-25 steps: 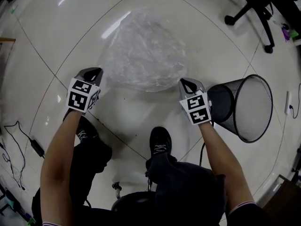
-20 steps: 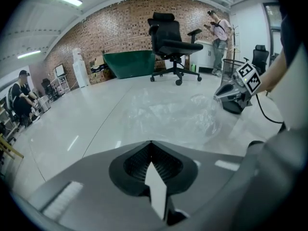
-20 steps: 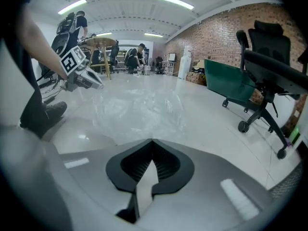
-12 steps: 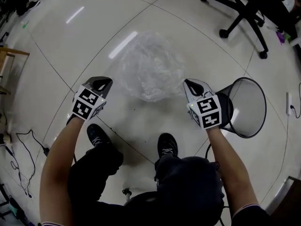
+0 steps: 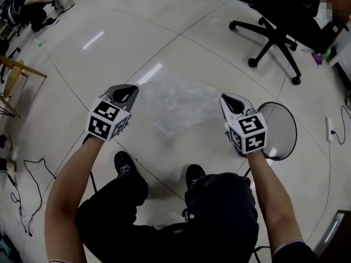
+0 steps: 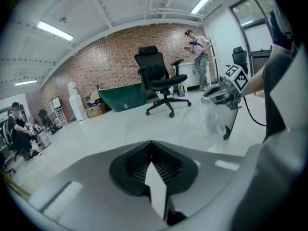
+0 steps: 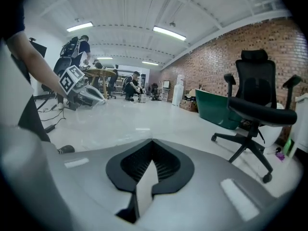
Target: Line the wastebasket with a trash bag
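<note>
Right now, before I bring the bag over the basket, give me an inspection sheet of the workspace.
Surface: glossy tiled floor.
Job's things: clear trash bag spread between both grippers; black mesh wastebasket unlined, beside the right gripper.
Clutter: office chair beyond the wastebasket.
Grippers: left gripper and right gripper each shut on the bag's edge.
Cables: floor cable at left; another far right.
Surroundings: brick wall; person standing far off.
</note>
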